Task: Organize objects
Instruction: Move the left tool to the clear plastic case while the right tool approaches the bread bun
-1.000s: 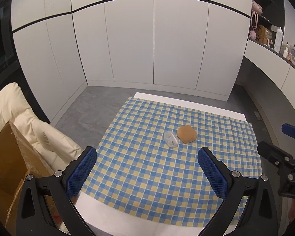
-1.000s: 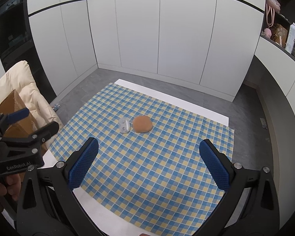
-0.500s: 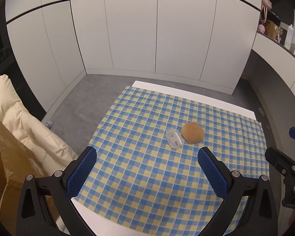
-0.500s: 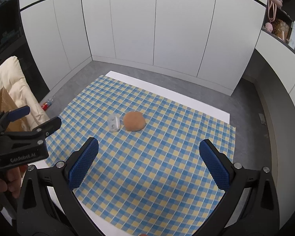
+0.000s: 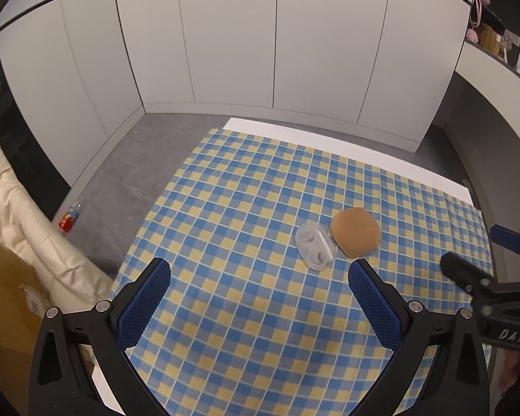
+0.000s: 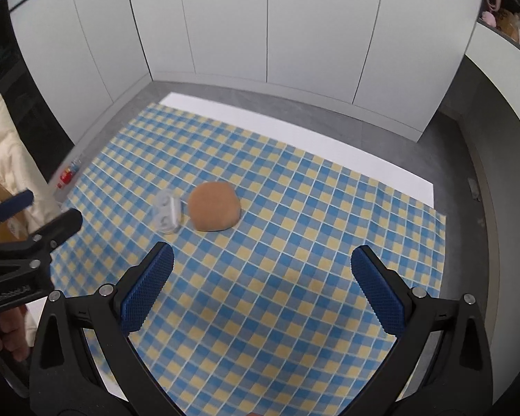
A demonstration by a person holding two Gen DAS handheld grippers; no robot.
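checked blue-and-yellow cloth [image 5: 246, 215] covered the tabletop, where a brown bun [image 5: 355, 231] and a clear plastic case [image 5: 314, 248] lay touching, the case at the bun's nine o'clock. nothing looked sorted yet. left hand-held gripper [image 5: 259, 298] and right hand-held gripper [image 6: 262, 286] both hung wide apart, empty, touching nothing.

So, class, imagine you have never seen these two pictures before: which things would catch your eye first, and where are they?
The blue and yellow checked cloth fills the middle of both views, spread over a white table. Near its centre lies a round brown bun, with a small clear plastic case close on its left. In front, each view shows its own gripper's wide-open blue-padded fingers, holding nothing.
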